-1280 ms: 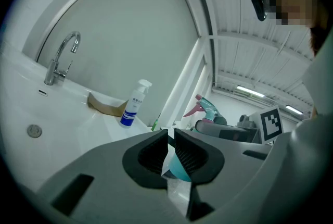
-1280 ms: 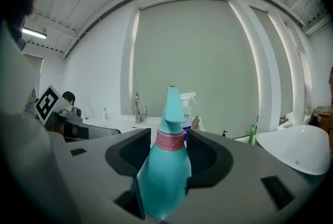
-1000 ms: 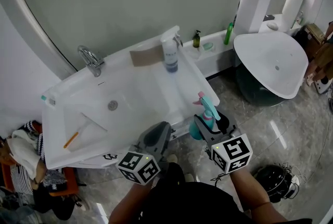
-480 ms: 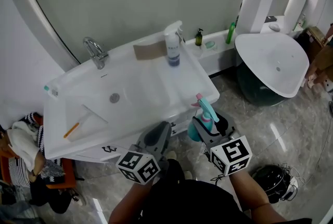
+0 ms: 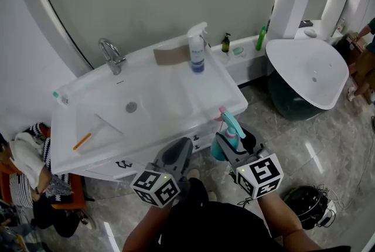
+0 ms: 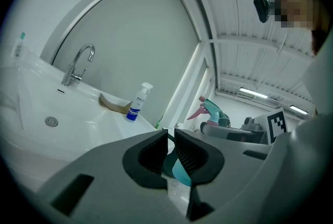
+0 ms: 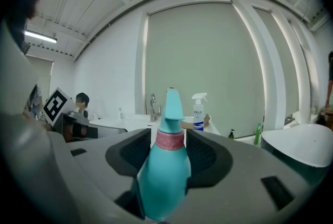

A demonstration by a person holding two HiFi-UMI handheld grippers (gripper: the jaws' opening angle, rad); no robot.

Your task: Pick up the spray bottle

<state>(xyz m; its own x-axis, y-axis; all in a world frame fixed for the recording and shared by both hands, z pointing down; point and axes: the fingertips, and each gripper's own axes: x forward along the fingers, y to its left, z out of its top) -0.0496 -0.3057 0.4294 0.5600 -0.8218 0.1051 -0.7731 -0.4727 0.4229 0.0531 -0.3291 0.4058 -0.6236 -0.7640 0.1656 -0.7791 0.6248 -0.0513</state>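
Observation:
A teal spray bottle [image 5: 229,132] with a pink trigger is upright between the jaws of my right gripper [image 5: 232,143], in front of the sink's right corner and above the floor. In the right gripper view the teal spray bottle [image 7: 165,168] fills the gap, with both pads of the right gripper [image 7: 167,139] pressed on its neck. My left gripper [image 5: 179,148] hangs beside it on the left. Seen in its own view, the left gripper [image 6: 170,137] is shut with nothing held. A white spray bottle [image 5: 197,49] stands at the back right of the sink [image 5: 158,125].
A faucet [image 5: 111,55] rises at the sink's back left, and a brown cardboard piece [image 5: 167,55] lies next to the white bottle. An orange-handled tool [image 5: 82,140] lies in the basin. A white tub [image 5: 310,72] stands to the right, with small bottles [image 5: 260,38] on a ledge.
The head view has shifted a little, so the sink sits slightly further right. Both grippers hold the same pose, and the right one stays shut on the teal bottle.

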